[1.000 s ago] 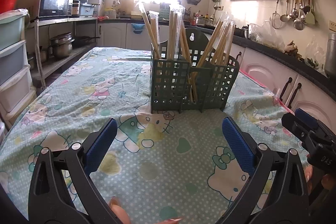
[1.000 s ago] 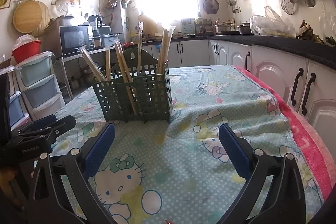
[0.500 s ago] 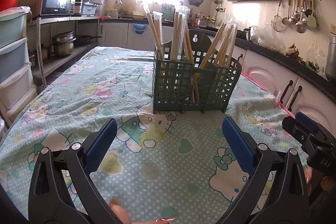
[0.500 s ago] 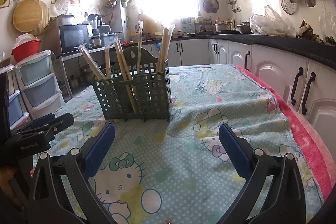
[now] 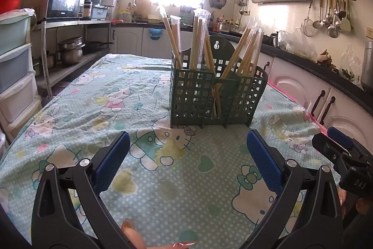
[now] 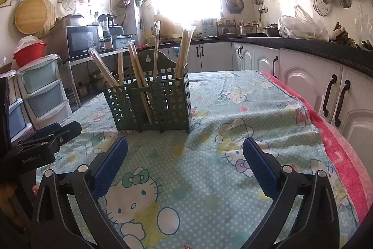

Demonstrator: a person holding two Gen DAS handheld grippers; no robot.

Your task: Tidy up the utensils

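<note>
— Left wrist view?
— Left tool spread wide, pinching nothing, low over the cartoon-print cloth near the bench's near edge. Green lattice utensil caddy upright mid-bench, straight ahead, well apart from the pads. Wrapped chopsticks leaning in its compartments, none loose on the cloth. Right tool off by the right edge.

— Right wrist view?
— Right tool likewise spread and empty. Caddy ahead, slightly toward the left edge; chopsticks all inside. Left tool at the left edge.

— Step in hand?
— Probably sorting done, or a regroup pending. Next: reach forward, close on one sleeve near its top, lift straight up clear of the lattice.
</note>
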